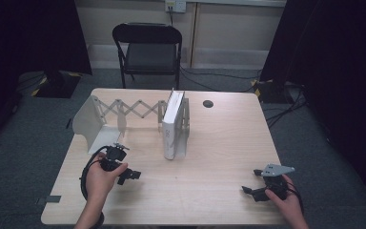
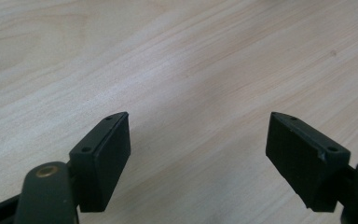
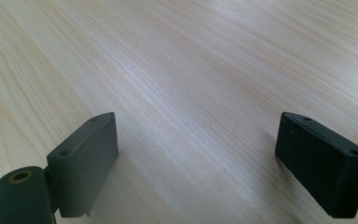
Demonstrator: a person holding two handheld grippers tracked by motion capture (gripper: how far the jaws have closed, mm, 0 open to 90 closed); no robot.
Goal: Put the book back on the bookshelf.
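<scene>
With both jaw pairs spread and empty over bare table (image 1: 209,157): idle step; next, advance left gripper (image 1: 129,175) toward book (image 1: 173,125), right gripper (image 1: 253,191) parked.

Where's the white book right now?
In the high view, the white book stands upright mid-table against the right end of the folding rack.

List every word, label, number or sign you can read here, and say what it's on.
None can be read. The white book standing in the expanding rack has faint marks on its spine, too small and blurred to read. The wooden table and both grippers bear no text.
</scene>
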